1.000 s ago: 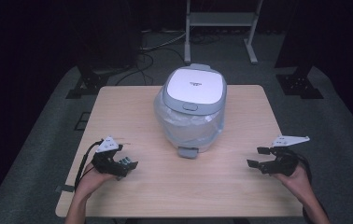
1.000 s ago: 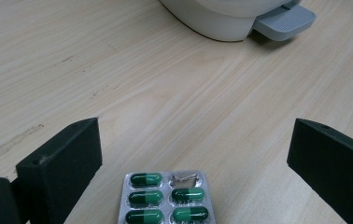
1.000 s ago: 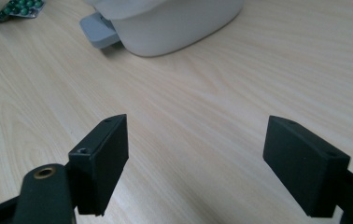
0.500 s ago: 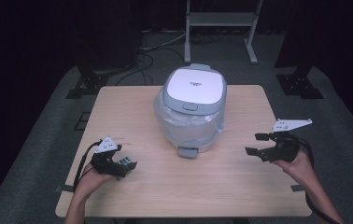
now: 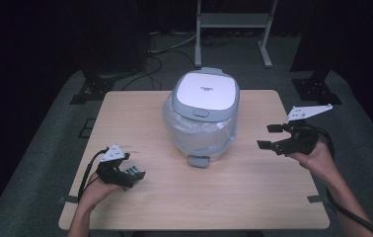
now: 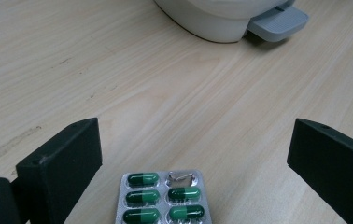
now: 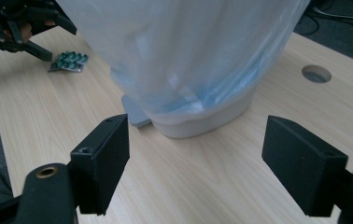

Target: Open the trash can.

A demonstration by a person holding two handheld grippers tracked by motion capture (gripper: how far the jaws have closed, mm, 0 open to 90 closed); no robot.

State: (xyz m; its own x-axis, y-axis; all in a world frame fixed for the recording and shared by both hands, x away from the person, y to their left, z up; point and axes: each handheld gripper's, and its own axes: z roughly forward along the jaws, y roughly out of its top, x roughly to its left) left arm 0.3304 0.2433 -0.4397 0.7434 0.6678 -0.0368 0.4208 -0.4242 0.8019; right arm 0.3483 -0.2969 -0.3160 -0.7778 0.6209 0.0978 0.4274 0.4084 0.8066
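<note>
Our left gripper (image 6: 193,154) rests low over the near left part of the table (image 5: 140,118), its jaws spread wide and holding nothing. Between those jaws, at the near edge of the left gripper view, we see the blister pack (image 6: 163,198) lying flat on the wood: green capsules in two rows, one pocket at the far right already torn open. It touches neither jaw. In the high view the pack (image 5: 134,171) sits just beside the gripper's tips, toward the table's middle.

Farther ahead of the pack, we see the grey foot pedal (image 6: 277,21) of the pedal bin (image 5: 202,116), which stands at the centre of the table with its lid shut and a clear bag liner (image 7: 184,51) bulging around its body.

Our right gripper (image 5: 272,137) is held above the right side of the table, well apart from the pack, jaws wide and empty, pointing at the bin.
</note>
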